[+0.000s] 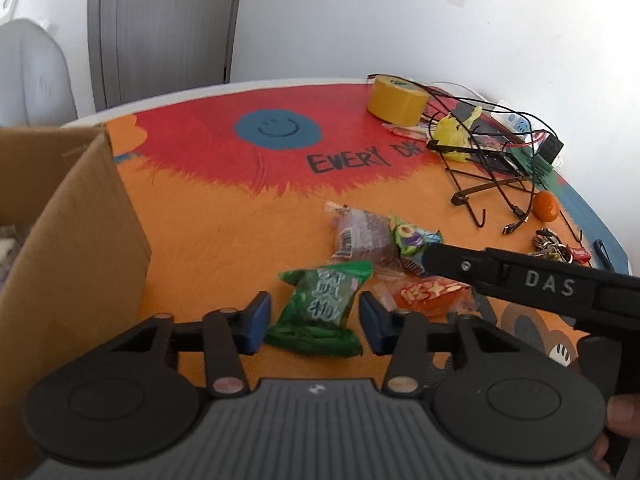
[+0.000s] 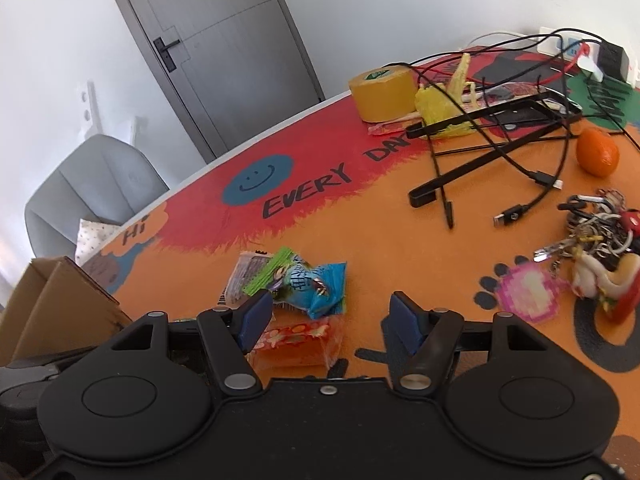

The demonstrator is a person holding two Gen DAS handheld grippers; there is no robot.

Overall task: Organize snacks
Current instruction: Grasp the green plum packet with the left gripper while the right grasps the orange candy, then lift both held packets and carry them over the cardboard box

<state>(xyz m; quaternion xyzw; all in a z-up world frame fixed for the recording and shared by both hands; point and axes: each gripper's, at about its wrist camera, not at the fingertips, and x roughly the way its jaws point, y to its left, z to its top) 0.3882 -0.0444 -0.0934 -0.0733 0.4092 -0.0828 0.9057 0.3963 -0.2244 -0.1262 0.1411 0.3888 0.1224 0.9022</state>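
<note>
The left gripper (image 1: 314, 318) has its jaws released around the green snack packet (image 1: 320, 308); the right gripper (image 2: 326, 318) hangs released over the orange snack packet (image 2: 298, 340) on the desk (image 1: 208, 224).

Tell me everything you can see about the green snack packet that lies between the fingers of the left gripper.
The green snack packet is a small pillow-shaped pouch of glossy, crinkled plastic film with pale printed characters and crimped ends. It looks sealed and puffed. It lies flat on the orange table mat, its length running away from the camera, between the blue pads of the left gripper. A narrow gap shows on each side, so the pads do not press it. Its far end lies close to the purple packet.
</note>
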